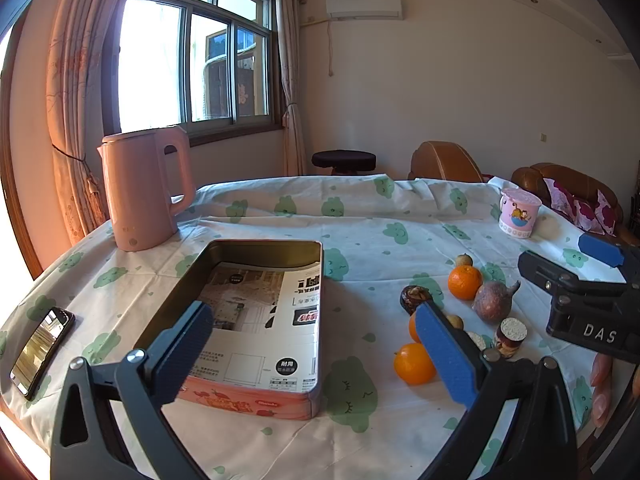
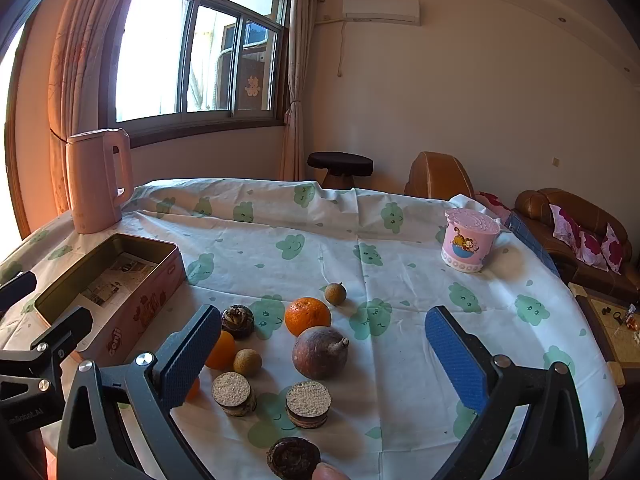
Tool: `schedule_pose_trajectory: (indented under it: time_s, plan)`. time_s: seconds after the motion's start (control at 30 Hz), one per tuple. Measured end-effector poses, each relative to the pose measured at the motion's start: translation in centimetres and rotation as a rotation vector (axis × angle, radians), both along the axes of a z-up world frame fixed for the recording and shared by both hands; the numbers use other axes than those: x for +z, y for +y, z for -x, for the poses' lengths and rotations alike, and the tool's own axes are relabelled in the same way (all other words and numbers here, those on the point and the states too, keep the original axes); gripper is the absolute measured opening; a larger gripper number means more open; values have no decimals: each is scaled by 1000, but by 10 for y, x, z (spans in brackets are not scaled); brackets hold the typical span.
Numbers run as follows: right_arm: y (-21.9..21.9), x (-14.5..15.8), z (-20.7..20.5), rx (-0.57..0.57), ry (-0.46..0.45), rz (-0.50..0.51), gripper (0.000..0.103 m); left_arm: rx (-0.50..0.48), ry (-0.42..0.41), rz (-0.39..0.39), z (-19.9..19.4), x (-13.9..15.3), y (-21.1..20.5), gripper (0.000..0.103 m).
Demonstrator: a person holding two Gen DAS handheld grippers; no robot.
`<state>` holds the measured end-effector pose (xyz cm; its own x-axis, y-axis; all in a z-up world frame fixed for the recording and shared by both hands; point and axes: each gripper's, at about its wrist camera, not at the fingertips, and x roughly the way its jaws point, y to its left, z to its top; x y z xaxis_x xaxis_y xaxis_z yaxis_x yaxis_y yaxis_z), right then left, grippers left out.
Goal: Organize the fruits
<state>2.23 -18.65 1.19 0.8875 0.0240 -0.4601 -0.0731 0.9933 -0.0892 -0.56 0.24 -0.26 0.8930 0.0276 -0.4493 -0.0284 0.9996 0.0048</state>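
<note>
**Mia:** Between the left gripper's (image 1: 316,350) spread fingers sits the tin box (image 1: 256,400), open, holding nothing but a printed paper sheet (image 1: 256,320). Can you read anything on it?

**Tom:** Only black labels with white characters, too small to make out. In the right wrist view the tin's pink side wall carries some lettering, but it's curved and I cannot read it for sure. The right gripper (image 1: 592,300) shows "DAS" in white on its black body.

**Mia:** And that right gripper (image 2: 324,352)?

**Tom:** Spread wide as well, nothing between its blue pads (image 2: 456,354). The fruit lies on the tablecloth (image 2: 400,240) ahead of it: a big orange (image 2: 307,315), a brown round fruit with a stem (image 2: 319,352) just in front of the orange, a small tan fruit (image 2: 335,293) beyond, another tan one (image 2: 247,362) beside a smaller orange (image 2: 221,350) half hidden by the left finger.

**Mia:** Also three short cut pieces with pale tops or dark rinds (image 2: 309,402), near the camera. None of it is in the tin.

**Tom:** To the left gripper's left lies a phone (image 1: 42,352), and a pink kettle (image 1: 142,192) stands past the tin. Far right is a pink cup (image 2: 470,244) with a cartoon cat.

**Mia:** White cloth, green smiling clouds. Behind: window (image 2: 192,52), curtains, wall air conditioner (image 2: 380,10), stool, brown leather sofa (image 2: 576,232).
</note>
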Motion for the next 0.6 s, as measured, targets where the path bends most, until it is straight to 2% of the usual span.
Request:
schedule_pose_trajectory:
  time_s: [0.6]
  plan:
    - [1,-1,-2,4,7,4,102,-1,1,2,0,-1,1,103]
